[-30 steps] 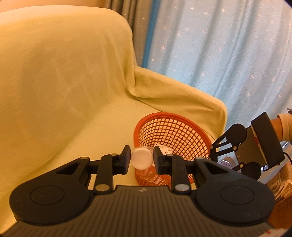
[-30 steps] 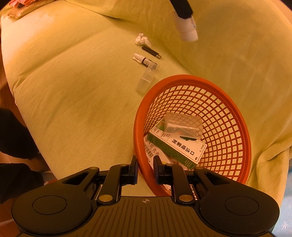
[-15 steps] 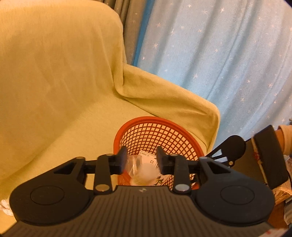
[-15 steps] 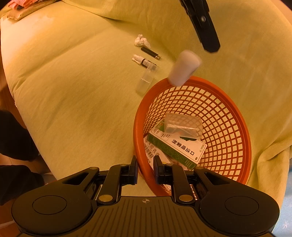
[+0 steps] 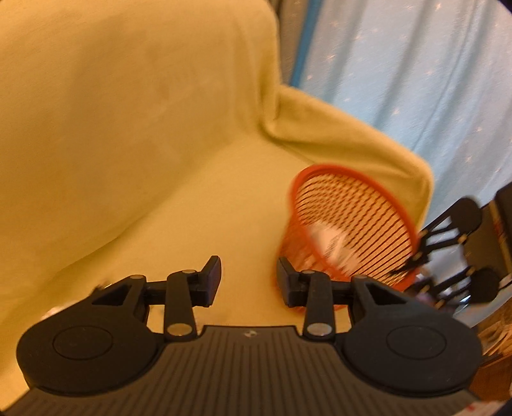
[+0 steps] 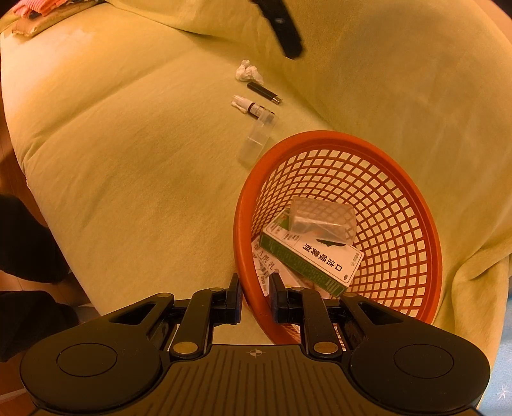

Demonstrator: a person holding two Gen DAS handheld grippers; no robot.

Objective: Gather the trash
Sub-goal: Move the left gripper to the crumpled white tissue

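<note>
My right gripper is shut on the near rim of an orange mesh basket standing on the yellow-covered sofa. In the basket lie a clear plastic box, a green and white carton and a printed leaflet. My left gripper is open and empty over the sofa seat, left of the blurred basket. One black finger of it shows at the top of the right wrist view. On the seat lie a crumpled tissue, a black stick, a small vial and a clear tube.
The sofa backrest rises behind the seat and an armrest stands past the basket. A light blue curtain hangs beyond. Pink cloth lies at the sofa's far end. The seat's front edge drops to the floor.
My left gripper opened and let go of a white bottle, which fell toward the basket. It then swung left, away from the basket. The right gripper kept its hold.
</note>
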